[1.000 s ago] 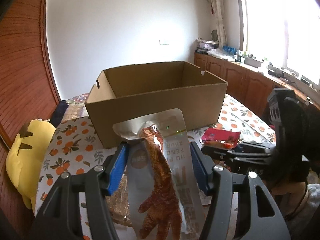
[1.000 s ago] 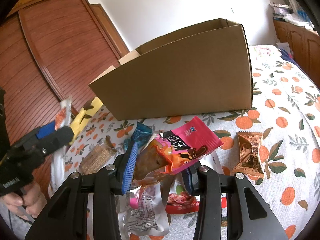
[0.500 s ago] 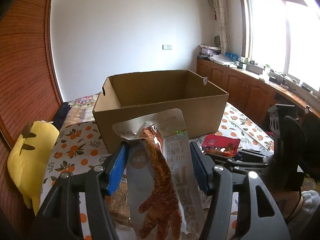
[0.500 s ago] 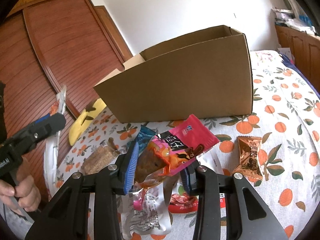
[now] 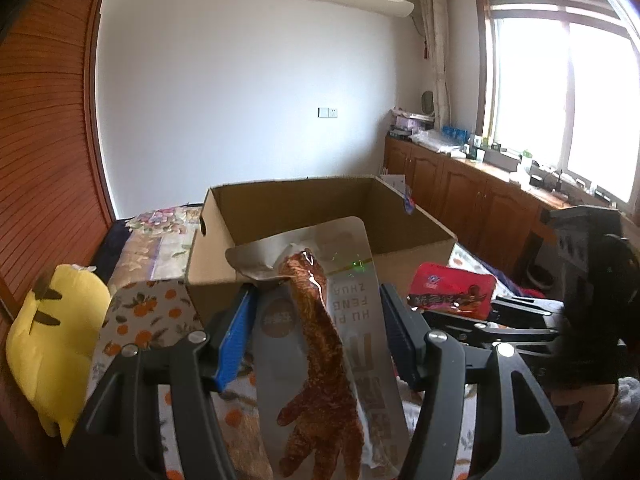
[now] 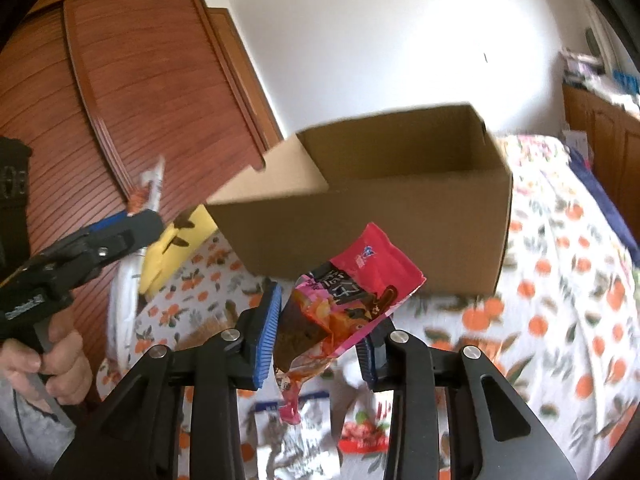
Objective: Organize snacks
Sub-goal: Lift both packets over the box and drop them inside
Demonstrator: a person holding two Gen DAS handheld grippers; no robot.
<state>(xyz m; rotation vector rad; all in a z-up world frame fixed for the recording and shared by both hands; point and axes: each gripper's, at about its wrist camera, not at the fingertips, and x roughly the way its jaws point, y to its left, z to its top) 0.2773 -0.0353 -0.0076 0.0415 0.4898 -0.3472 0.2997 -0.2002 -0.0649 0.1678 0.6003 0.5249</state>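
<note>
My left gripper (image 5: 316, 332) is shut on a silver chicken-foot snack pack (image 5: 320, 320) and holds it up in front of the open cardboard box (image 5: 280, 216). My right gripper (image 6: 324, 332) is shut on a pink snack pack (image 6: 352, 292), lifted above the table near the box's (image 6: 380, 224) front wall. In the left wrist view the right gripper (image 5: 480, 320) with the pink pack (image 5: 452, 288) is at the right. In the right wrist view the left gripper (image 6: 120, 232) with its pack is at the left. The box's inside looks empty where visible.
Several snack packs (image 6: 360, 436) lie on the orange-print tablecloth (image 6: 560, 320) below the right gripper. A yellow plush toy (image 5: 52, 344) sits at the table's left edge. A wooden wardrobe (image 6: 140, 100) stands left; cabinets (image 5: 480, 204) run under the window at the right.
Both grippers have risen with their packs, and the box's inside now shows from above. The right wrist view is motion-blurred.
</note>
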